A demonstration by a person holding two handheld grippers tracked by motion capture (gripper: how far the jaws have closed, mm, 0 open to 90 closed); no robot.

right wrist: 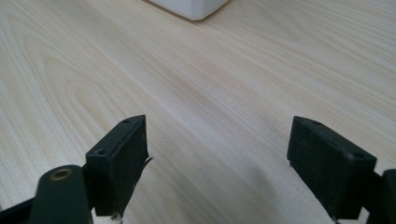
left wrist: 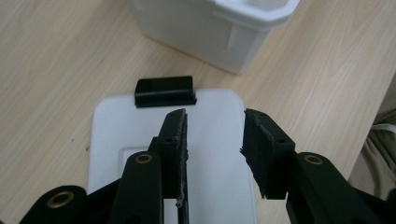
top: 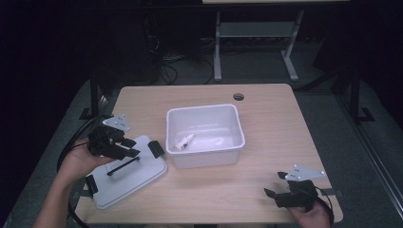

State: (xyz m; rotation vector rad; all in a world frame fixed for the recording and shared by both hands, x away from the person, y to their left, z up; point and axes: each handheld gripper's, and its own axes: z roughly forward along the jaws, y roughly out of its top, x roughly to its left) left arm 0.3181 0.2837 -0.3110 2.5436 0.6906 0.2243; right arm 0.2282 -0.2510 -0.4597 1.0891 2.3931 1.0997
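- Left gripper over flat grey-white plastic lid w/ black clips, jaws part-open, holding nothing.
- Right gripper near table's front-right edge, jaws wide, nothing held.
- White rectangular plastic tub mid light-wood table; small white bottle lies inside.

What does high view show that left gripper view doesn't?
High view alone: the inside of the white bin with a small white bottle lying in it, the lid's black handle bar, the right gripper open over bare table, and the floor beyond.
Left gripper view alone: a close look at the left gripper, jaws apart with nothing between them, hanging over the lid.
Both: the white lid, its black end clip, a bin corner and the wooden tabletop.
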